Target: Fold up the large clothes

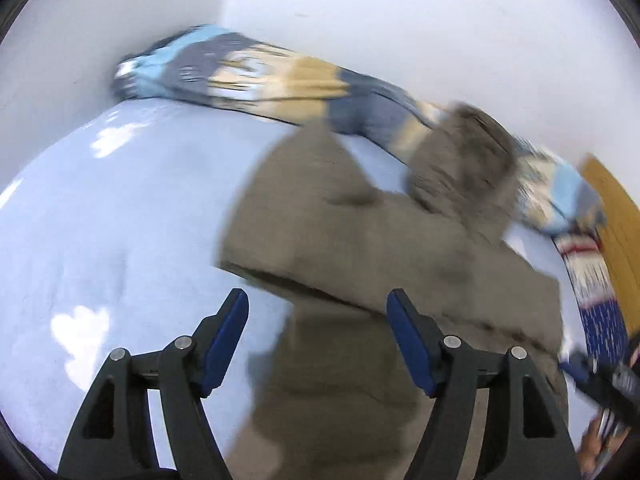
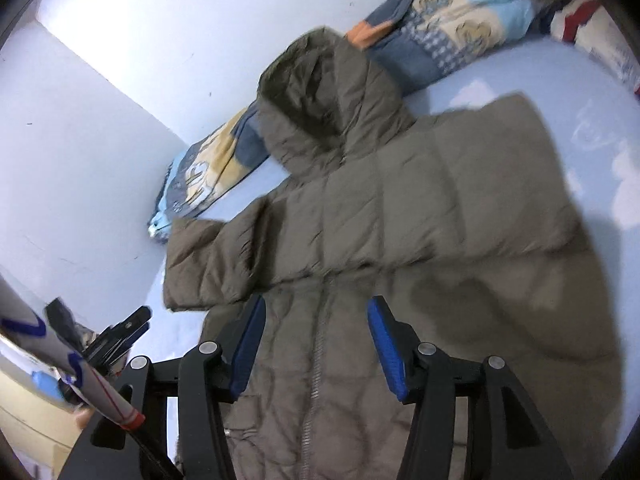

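Olive quilted coat point(image 2: 400, 208) flat on bed point(image 2: 520, 68), both sleeves folded in; my left gripper point(image 1: 318, 336) and right gripper point(image 2: 316, 344) gape empty, so I'd pinch the hem evenly.

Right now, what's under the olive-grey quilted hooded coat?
The olive-grey quilted hooded coat lies spread on a pale blue bedsheet. Its hood overlaps a blue and cream patchwork blanket along the wall. Anything beneath the coat's body is covered.
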Demonstrator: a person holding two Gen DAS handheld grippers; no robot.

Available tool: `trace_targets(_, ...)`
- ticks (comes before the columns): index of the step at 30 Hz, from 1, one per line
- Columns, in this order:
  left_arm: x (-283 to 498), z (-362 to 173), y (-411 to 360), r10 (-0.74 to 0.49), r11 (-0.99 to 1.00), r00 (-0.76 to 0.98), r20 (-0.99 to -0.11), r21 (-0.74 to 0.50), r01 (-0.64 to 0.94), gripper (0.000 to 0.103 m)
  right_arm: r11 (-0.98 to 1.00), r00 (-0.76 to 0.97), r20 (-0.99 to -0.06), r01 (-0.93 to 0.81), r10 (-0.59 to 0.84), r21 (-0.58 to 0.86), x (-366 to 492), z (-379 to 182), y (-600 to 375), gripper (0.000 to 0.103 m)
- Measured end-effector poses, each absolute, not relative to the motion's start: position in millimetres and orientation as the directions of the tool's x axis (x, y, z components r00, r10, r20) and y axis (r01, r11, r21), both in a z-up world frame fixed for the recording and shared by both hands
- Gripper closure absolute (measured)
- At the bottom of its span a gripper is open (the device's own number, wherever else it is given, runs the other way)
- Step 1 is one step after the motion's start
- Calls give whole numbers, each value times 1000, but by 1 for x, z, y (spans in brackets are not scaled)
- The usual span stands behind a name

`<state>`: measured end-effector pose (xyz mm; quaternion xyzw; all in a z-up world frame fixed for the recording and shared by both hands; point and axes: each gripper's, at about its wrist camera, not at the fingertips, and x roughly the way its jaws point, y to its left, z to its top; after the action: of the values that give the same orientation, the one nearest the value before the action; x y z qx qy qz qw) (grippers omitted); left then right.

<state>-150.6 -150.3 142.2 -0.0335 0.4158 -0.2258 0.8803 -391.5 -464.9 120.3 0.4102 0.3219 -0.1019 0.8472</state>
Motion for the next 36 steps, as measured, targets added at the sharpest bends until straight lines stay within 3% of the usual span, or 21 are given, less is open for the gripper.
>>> trace_targets(4, -128, 135, -131, -305, 951, 591, -747, -208, 229, 32, 593, 771, -619, 432, 148, 680, -354, 108, -445, 45)
trace_targets(8, -125, 139, -122, -375, 927, 555, -743, -294, 233, 32, 580, 779, -604, 416, 170, 700, -306, 108, -426, 45)
trace_targets(15, -128, 146, -112, -399, 917, 549, -734, -319, 240, 32, 628, 693, -705, 483, 152, 610, -230, 82, -408, 45)
trace_targets(17, -125, 147, -111, -411, 911, 545, -730, -334, 240, 32, 635, 672, -727, 502, 140, 587, -218, 75, -406, 53)
trace_targets(18, -124, 148, -110, -410, 912, 548, -729, -330, 243, 32, 641, 673, -726, 496, 143, 586, -213, 74, -405, 68)
trace_targets(19, -125, 149, -109, -405, 914, 551, -729, -324, 243, 32, 661, 676, -727, 491, 121, 567, -212, 78, -402, 81)
trace_targets(21, -124, 148, -107, -401, 916, 553, -730, -324, 236, 32, 707, 680, -732, 500, 38, 500, -213, 91, -397, 84)
trace_targets(30, -127, 147, -113, -413, 911, 546, -729, -330, 249, 32, 809, 621, -707, 575, -338, 118, -257, 174, -419, 85)
trace_targets(36, -136, 141, -140, -414, 907, 527, -743, -289, 306, 32, 730, 484, -734, 683, -476, -23, -295, 164, -475, 85)
